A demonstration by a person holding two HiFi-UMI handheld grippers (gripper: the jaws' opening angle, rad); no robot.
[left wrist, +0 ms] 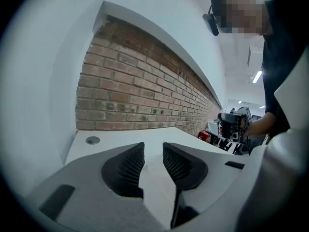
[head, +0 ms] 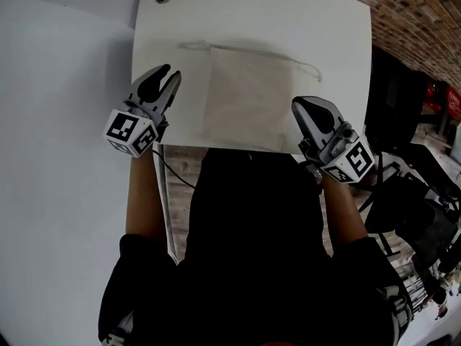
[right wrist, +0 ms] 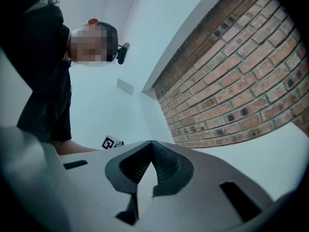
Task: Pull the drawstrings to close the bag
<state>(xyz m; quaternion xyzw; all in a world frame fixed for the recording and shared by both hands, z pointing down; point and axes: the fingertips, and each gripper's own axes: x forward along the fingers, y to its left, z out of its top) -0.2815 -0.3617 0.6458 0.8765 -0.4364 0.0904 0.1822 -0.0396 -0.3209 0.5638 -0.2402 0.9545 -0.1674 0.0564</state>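
Left tongs [head: 170, 76] hang over the white table [head: 324, 20] in the head view, just beside the left edge of the bag [head: 245, 96]. Their jaws are a little apart and hold nothing. The right tongs [head: 305, 104] hang by the bag's right edge, near the front of the table, with their jaws together. The bag lies flat in the middle of the table. One string [head: 193, 46] runs out from its top to the left, and the other string [head: 308, 66] runs out to the right. Both strings lie loose on the table, and neither pair of tongs touches them.

In the left gripper view, the left tongs [left wrist: 153, 148] show a clear gap between the jaws. Only the bare table is seen through it. A brick wall [left wrist: 135, 81] stands behind.

In the right gripper view, the right tongs [right wrist: 151, 145] are closed tip to tip, with nothing pinched between them.

I think the job has not really begun. The top of the bag looks as wide as the rest of it, so it is not pulled shut. Each string has to be grabbed and pulled.
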